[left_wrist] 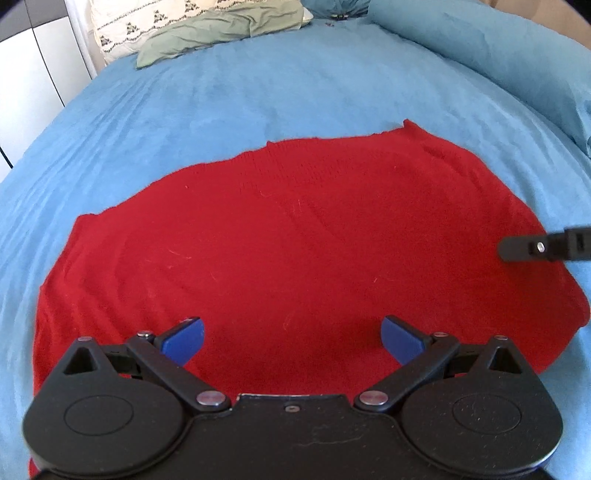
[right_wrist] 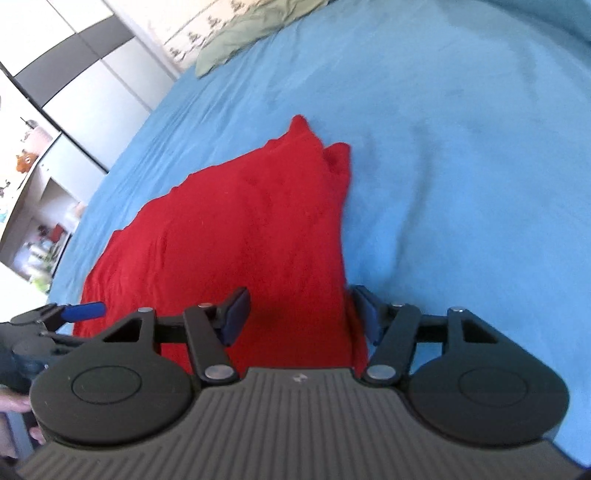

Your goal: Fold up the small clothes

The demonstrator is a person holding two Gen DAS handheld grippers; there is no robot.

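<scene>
Red garment [left_wrist: 295, 236] is spread on the bed [left_wrist: 258, 92]; both grippers' fingers [left_wrist: 184, 338] are released above it, so edges should be pinched evenly.

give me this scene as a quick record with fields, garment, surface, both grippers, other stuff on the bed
garment: red knit garment, spread mostly flat, some wrinkles
surface: blue bedspread
left gripper: open, over the garment's near part, holding nothing
right gripper: open, straddling the garment's right edge, not closed on it
other items: green cloth and patterned pillow at the far end of the bed
fold state: no fold clearly made yet
</scene>
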